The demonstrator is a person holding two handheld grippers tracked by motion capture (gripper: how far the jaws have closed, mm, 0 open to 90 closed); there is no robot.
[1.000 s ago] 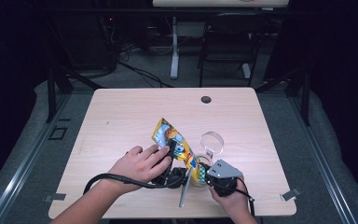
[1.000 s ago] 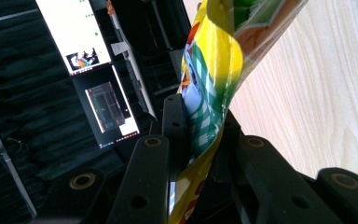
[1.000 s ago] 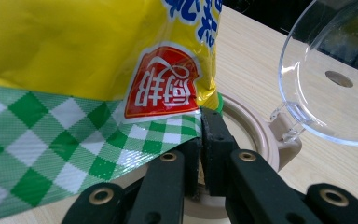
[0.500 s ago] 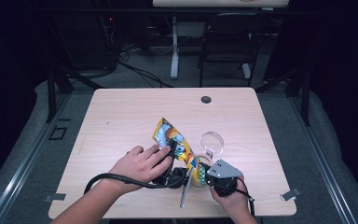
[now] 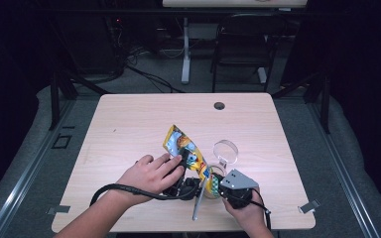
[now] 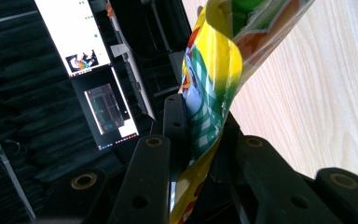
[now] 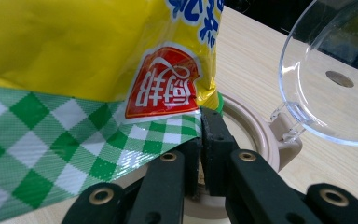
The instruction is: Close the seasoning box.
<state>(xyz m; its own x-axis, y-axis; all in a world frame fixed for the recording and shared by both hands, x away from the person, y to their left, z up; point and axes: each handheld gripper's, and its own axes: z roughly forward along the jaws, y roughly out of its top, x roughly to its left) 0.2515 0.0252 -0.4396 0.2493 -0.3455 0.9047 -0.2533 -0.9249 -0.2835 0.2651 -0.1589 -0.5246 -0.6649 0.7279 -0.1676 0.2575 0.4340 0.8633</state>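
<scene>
1. The left tongs (image 6: 200,140) are clamped on the snack bag (image 5: 186,151), their jaws closed onto the film with a twisted fold of it between them.
2. The right tongs (image 7: 200,140) pinch the bag's green-checked bottom edge; their jaws are nearly together, with only the thin film between.
3. Seen from above, the bag sits at the near middle of the table (image 5: 129,119), held up between the two hands. Its long axis runs from about 10 o'clock, at the far free end, down to 4 o'clock, where the lower end meets the jar (image 5: 212,184).
4. The jar stands just under that lower end, and its clear hinged lid (image 5: 226,151) is flipped open toward 12 o'clock. In the right gripper view its beige rim lies directly beyond the jaws.
5. Risks, as I judge them:
   - The glossy film may slip from either pinch, since each grip is on a thin edge.
   - If the bag tears suddenly, the contents could scatter over the table rather than into the jar.
   - A sideways tug could knock the jar or its lid.
</scene>
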